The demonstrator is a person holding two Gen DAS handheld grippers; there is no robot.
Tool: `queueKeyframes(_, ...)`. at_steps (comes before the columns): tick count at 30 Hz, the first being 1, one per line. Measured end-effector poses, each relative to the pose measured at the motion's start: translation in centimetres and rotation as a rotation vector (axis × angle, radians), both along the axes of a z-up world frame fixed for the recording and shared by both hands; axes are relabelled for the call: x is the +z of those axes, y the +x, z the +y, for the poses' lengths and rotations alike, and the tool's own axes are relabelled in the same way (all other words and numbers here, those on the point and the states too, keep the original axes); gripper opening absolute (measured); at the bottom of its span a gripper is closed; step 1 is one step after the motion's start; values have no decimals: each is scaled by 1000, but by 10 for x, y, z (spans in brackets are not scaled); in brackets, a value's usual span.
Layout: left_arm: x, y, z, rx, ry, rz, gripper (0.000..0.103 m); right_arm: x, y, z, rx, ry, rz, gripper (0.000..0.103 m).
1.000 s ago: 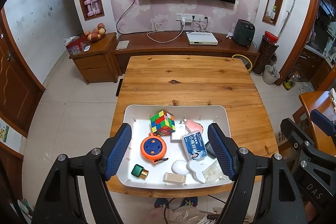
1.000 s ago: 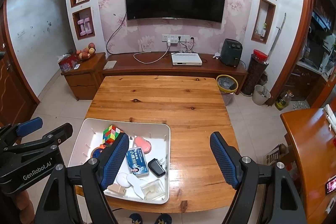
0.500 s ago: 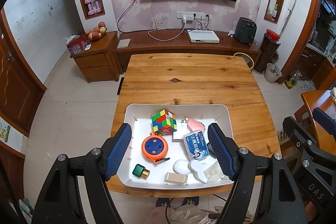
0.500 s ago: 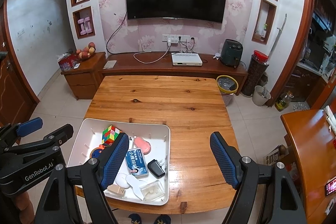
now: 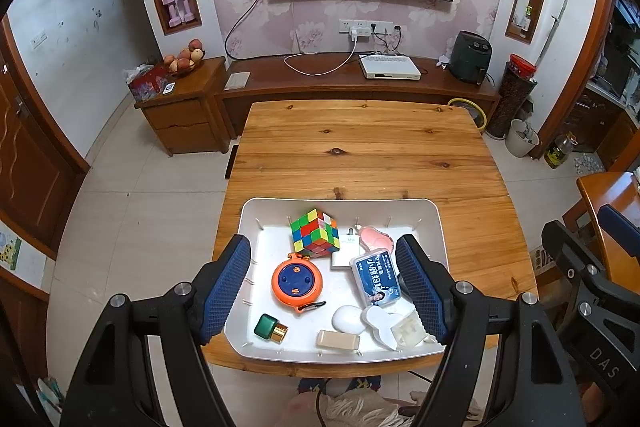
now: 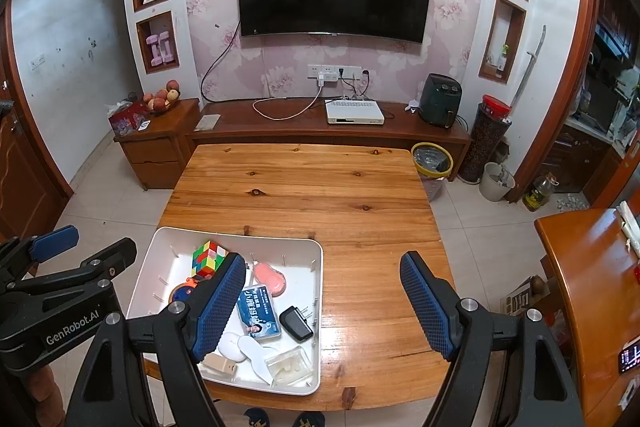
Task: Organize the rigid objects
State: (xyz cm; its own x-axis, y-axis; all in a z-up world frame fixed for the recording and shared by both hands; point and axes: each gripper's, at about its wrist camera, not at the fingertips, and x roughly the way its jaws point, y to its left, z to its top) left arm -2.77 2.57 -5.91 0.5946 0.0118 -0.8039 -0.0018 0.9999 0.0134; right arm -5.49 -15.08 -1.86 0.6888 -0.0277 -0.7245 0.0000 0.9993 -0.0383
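Observation:
A white tray (image 5: 436,223) sits at the near edge of a wooden table (image 5: 360,151). It holds a Rubik's cube (image 5: 314,231), an orange and blue round reel (image 5: 297,282), a blue and white box (image 5: 376,277), a pink item (image 5: 374,238), a green and gold cap (image 5: 270,327), a beige bar (image 5: 338,340) and white pieces. My left gripper (image 5: 324,287) is open, high above the tray. My right gripper (image 6: 326,303) is open, above the tray's right edge (image 6: 318,291); a black charger (image 6: 296,323) lies there.
A TV stand (image 6: 328,133) with a white box and a dark air fryer (image 6: 440,99) lines the far wall. A yellow-rimmed bin (image 6: 432,159) stands at the table's far right corner. A second wooden table (image 6: 592,291) is at right.
Both views have shifted slightly; the tray sits a little lower and nearer in the left wrist view. Both grippers stay open and empty.

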Motion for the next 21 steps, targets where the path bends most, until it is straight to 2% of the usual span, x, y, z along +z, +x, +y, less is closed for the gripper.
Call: queueKeyframes(21,-5,-1,7,4,6,9,78,-4,3,-5,-1,-3,11,80)
